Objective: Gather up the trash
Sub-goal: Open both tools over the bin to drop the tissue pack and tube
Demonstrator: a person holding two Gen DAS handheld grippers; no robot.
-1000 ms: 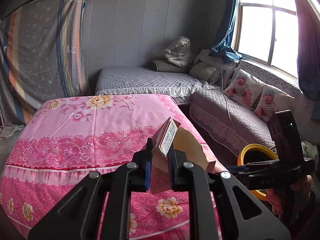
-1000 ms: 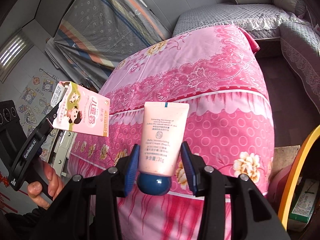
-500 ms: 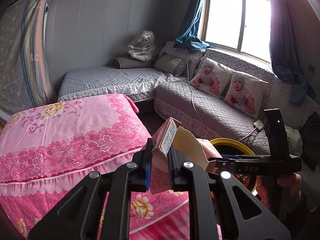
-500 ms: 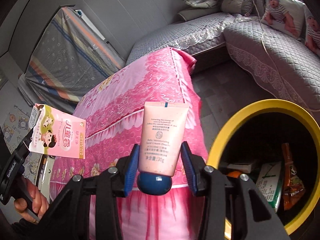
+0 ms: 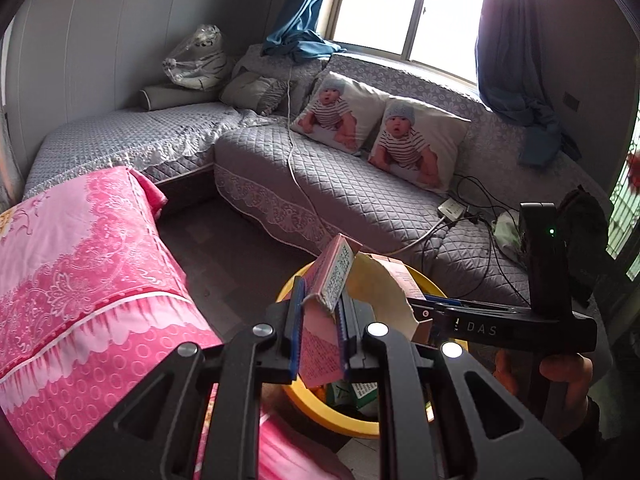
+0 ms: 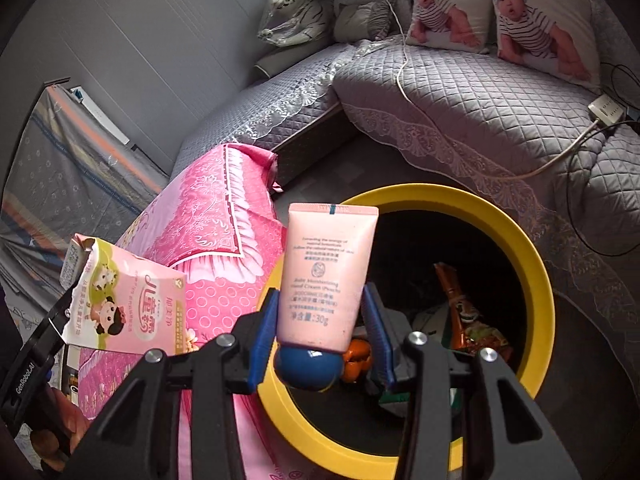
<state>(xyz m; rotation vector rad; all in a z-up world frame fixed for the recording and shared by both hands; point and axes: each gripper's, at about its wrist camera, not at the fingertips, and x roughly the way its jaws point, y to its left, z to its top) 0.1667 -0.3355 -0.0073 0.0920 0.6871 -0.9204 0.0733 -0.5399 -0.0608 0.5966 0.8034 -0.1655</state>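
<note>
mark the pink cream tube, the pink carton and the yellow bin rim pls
pink cream tube (image 6: 326, 276), right wrist view, middle of printed front.
pink carton (image 6: 132, 312), right wrist view, printed front face.
yellow bin (image 6: 532, 264), right wrist view, right side of rim.

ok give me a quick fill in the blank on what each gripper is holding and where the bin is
1. The right gripper is shut on a pink ____ with a blue cap.
2. The left gripper pinches a pink, torn-open ____.
3. The bin has a ____ rim.
4. Both held items hang near the bin, beside the ____ floral bedspread.

Missing words: tube; carton; yellow; pink
</note>
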